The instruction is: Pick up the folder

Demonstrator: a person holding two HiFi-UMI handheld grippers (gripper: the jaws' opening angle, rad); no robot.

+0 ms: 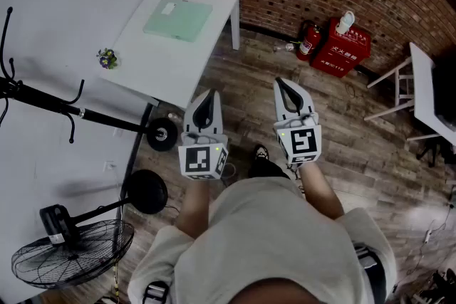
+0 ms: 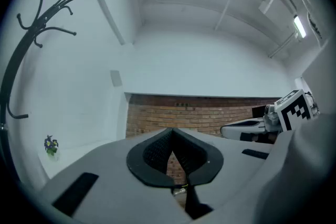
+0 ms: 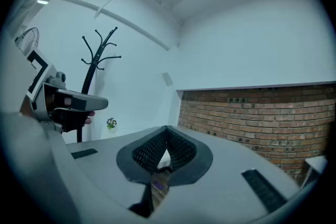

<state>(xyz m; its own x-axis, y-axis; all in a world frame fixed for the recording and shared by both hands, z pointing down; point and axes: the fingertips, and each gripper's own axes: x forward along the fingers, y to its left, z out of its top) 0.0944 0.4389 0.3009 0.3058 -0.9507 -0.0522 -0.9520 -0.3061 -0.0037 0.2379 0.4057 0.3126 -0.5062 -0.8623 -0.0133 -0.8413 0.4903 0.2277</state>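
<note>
A pale green folder [image 1: 178, 18] lies flat on the white desk [image 1: 142, 60] at the upper left of the head view, well ahead of both grippers. My left gripper [image 1: 206, 97] is held level over the wooden floor, just off the desk's near corner, shut with nothing in it. My right gripper [image 1: 286, 87] hangs beside it, also shut and empty. In the left gripper view the closed jaws [image 2: 172, 134] point toward the brick wall, with the right gripper [image 2: 247, 128] at the side. In the right gripper view the jaws [image 3: 167, 131] are closed too.
A small purple flower pot [image 1: 107, 58] stands on the desk's left part. A black coat rack [image 1: 43, 103] and a floor fan [image 1: 71, 253] stand at left. Red fire extinguishers [image 1: 335, 45] sit by the brick wall. Another white table [image 1: 427, 96] is at right.
</note>
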